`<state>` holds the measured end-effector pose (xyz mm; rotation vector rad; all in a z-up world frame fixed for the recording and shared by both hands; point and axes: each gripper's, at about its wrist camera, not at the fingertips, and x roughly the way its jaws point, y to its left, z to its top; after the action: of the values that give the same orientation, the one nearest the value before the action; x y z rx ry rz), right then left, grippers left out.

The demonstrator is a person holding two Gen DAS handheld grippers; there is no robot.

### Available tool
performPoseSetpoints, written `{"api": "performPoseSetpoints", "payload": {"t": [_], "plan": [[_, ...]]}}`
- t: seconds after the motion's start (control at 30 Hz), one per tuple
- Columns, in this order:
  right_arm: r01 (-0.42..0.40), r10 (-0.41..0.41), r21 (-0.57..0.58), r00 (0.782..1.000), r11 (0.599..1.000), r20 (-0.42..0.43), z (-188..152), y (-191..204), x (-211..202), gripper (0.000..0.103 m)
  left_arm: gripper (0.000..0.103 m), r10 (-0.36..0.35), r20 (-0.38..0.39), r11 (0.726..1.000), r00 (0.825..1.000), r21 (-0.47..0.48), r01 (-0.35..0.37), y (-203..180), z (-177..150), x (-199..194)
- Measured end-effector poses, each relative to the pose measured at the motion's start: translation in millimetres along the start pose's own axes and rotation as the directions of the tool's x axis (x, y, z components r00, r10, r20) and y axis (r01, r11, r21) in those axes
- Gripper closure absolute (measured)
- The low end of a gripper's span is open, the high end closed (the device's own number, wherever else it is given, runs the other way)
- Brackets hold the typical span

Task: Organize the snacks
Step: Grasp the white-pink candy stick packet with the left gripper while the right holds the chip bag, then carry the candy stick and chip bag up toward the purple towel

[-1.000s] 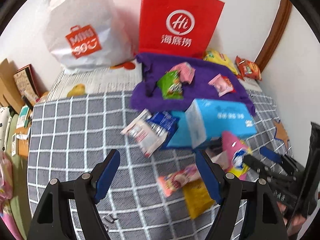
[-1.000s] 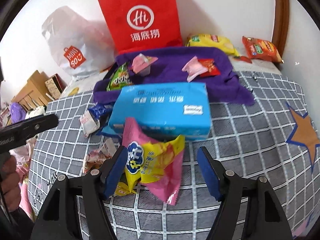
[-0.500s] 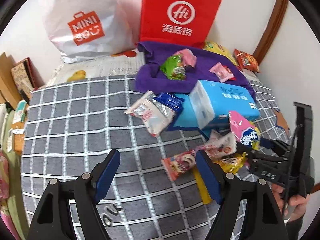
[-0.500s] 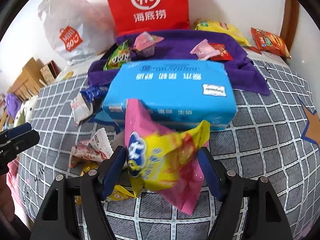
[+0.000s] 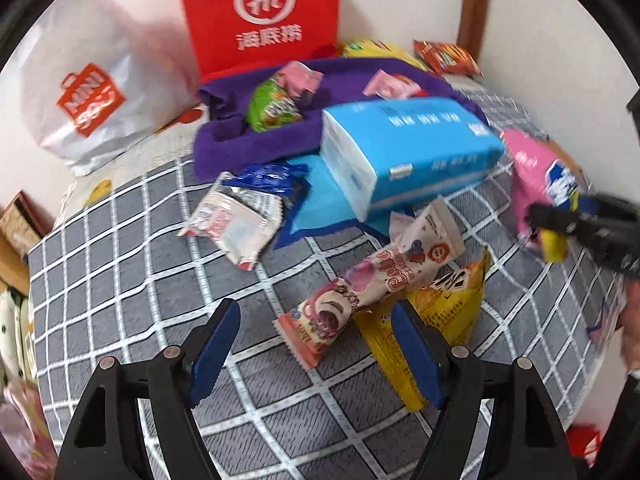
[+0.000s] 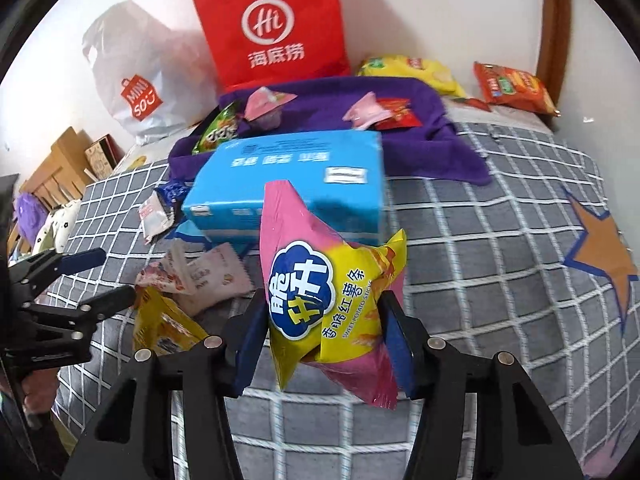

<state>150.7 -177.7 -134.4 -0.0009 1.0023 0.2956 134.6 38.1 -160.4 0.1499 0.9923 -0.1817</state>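
My right gripper (image 6: 324, 320) has a pink-and-yellow sweet potato stick bag (image 6: 320, 280) between its fingers; the jaws are closing and both pads press its sides. From the left wrist view that bag (image 5: 540, 172) hangs at the far right. My left gripper (image 5: 316, 320) stands open low over the checked bedcover (image 5: 120, 280). The near end of a pink strawberry roll pack (image 5: 372, 284) lies between its fingers, untouched. A yellow snack pack (image 5: 452, 304) lies under that roll, beside the right finger. Seen from the right wrist, the left gripper (image 6: 92, 280) is at the left edge.
A blue tissue pack (image 5: 408, 152) lies in the middle, with white and blue sachets (image 5: 236, 220) to its left. Behind is a purple cloth (image 5: 224, 140) holding a green bag (image 5: 272, 108) and pink packs. A red paper bag (image 5: 260, 12) and a white shopping bag (image 5: 92, 92) stand against the wall.
The right jaws have narrowed onto the pink-and-yellow bag. The left gripper has sunk and rolled, coming close over the strawberry roll pack, still as wide open.
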Motion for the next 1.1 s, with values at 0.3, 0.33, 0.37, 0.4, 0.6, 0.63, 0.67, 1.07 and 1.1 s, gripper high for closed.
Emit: {"api": "performPoseSetpoints", "payload": {"t": [0.3, 0.33, 0.37, 0.4, 0.6, 0.63, 0.67, 1.07, 1.1], "plan": [[-0.003, 0.002, 0.061, 1.0, 0.998, 0.014, -9, -25, -5, 0.049, 0.033, -0.017, -0.008, 0.998, 1.0, 0.053, 0.017, -15, 11, 24], [-0.005, 0.004, 0.061, 1.0, 0.998, 0.014, -10, -27, -5, 0.049, 0.044, -0.028, -0.012, 0.998, 1.0, 0.056, 0.029, -16, 11, 26], [0.0, -0.001, 0.064, 1.0, 0.998, 0.013, -12, -29, -4, 0.049, 0.051, -0.054, -0.014, 0.997, 0.998, 0.053, 0.055, -17, 11, 26], [0.002, -0.003, 0.067, 1.0, 0.998, 0.013, -12, -29, -3, 0.049, 0.063, -0.066, -0.013, 0.997, 0.998, 0.043, 0.066, -16, 11, 26], [0.0, -0.002, 0.082, 1.0, 0.997, 0.016, -16, -34, -1, 0.049, 0.081, -0.106, 0.0, 0.994, 0.994, -0.033, 0.106, -3, 4, 15], [0.0, -0.001, 0.081, 1.0, 0.997, 0.018, -17, -33, -2, 0.049, 0.082, -0.121, 0.002, 0.991, 0.993, -0.057, 0.121, 2, 1, 11], [-0.001, -0.001, 0.078, 1.0, 0.997, 0.019, -18, -33, -2, 0.049, 0.082, -0.131, 0.004, 0.989, 0.991, -0.075, 0.131, 5, -2, 10], [-0.005, 0.003, 0.066, 1.0, 0.998, 0.031, -25, -23, -9, 0.05, 0.083, -0.188, 0.061, 0.952, 0.98, -0.233, 0.198, 27, -20, -13], [-0.002, 0.0, 0.061, 0.999, 0.998, 0.032, -25, -22, -10, 0.05, 0.083, -0.193, 0.066, 0.95, 0.979, -0.237, 0.203, 27, -21, -15]]}}
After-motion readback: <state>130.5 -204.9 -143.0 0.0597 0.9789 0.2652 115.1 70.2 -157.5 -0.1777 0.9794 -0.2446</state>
